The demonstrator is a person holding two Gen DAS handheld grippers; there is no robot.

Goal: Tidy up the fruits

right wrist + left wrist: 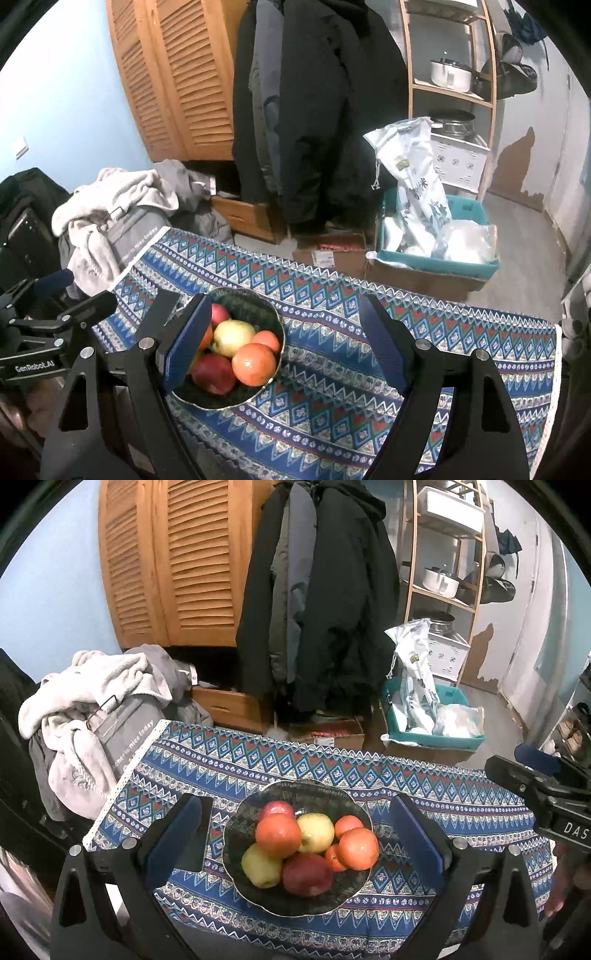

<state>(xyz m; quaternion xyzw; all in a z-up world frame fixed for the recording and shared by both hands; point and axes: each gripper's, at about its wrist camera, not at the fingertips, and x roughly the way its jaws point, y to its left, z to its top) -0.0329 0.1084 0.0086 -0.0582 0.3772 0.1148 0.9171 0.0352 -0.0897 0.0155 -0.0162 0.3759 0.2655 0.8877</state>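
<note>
A dark scalloped bowl (325,904) stands on the patterned tablecloth (424,786). It holds several fruits: oranges (279,835), yellow apples (316,831) and red apples (306,875). My left gripper (306,834) hangs open above it, its blue pads on either side of the bowl with nothing between them. In the right wrist view the same bowl (273,317) lies at lower left, partly behind the left pad. My right gripper (288,343) is open and empty over bare cloth just right of the bowl.
Beyond the table's far edge are a heap of grey clothes (92,701), hanging dark coats (325,602), a teal bin with bags (432,723), cardboard boxes (332,251) and a wooden shelf unit (447,561). The other gripper's body (546,794) juts in at the right.
</note>
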